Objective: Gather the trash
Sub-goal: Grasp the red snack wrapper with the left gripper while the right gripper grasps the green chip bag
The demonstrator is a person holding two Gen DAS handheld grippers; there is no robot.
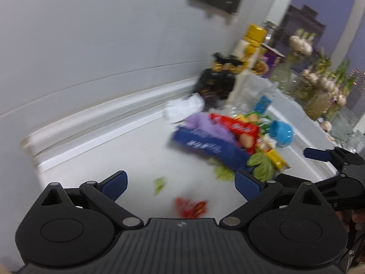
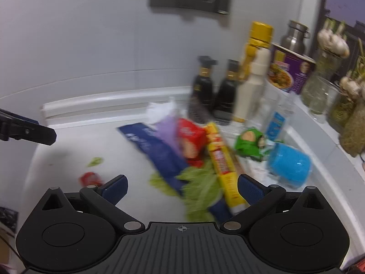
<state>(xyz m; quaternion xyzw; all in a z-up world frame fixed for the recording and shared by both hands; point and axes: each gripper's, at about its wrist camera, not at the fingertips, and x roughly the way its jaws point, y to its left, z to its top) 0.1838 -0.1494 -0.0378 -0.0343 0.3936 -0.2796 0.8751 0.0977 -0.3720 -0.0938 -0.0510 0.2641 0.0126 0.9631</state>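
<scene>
Both views were motion-blurred. Left gripper (image 1: 181,183) had its fingers spread wide, nothing between them, hovering over the white counter (image 1: 118,155). Right gripper (image 2: 182,188) was also spread wide and held nothing; its fingertips sat above the near end of the trash pile.

The trash lay in a heap on the counter near the back wall: a long blue box (image 2: 155,150), a purple bag (image 2: 166,130) spilling out of it, a red wrapper (image 2: 190,143) on top, a yellow packet (image 2: 222,164) running alongside, and green lettuce leaves (image 2: 200,191) at the near end. A crumpled white paper (image 2: 159,110) sat behind the heap. A green packet (image 2: 248,145) and a blue cup (image 2: 289,165) on its side lay to the right of the heap.

Apart from the heap, a small red wrapper (image 1: 190,207) lay just ahead of the left gripper, with a small leaf scrap (image 1: 159,183) near it.

Two dark bottles (image 2: 214,91), a yellow-capped bottle (image 2: 257,45), a white bottle (image 2: 253,86) and a purple tub (image 2: 289,70) stood against the wall. Glass jars (image 2: 319,93) with garlic stood along the right edge.
</scene>
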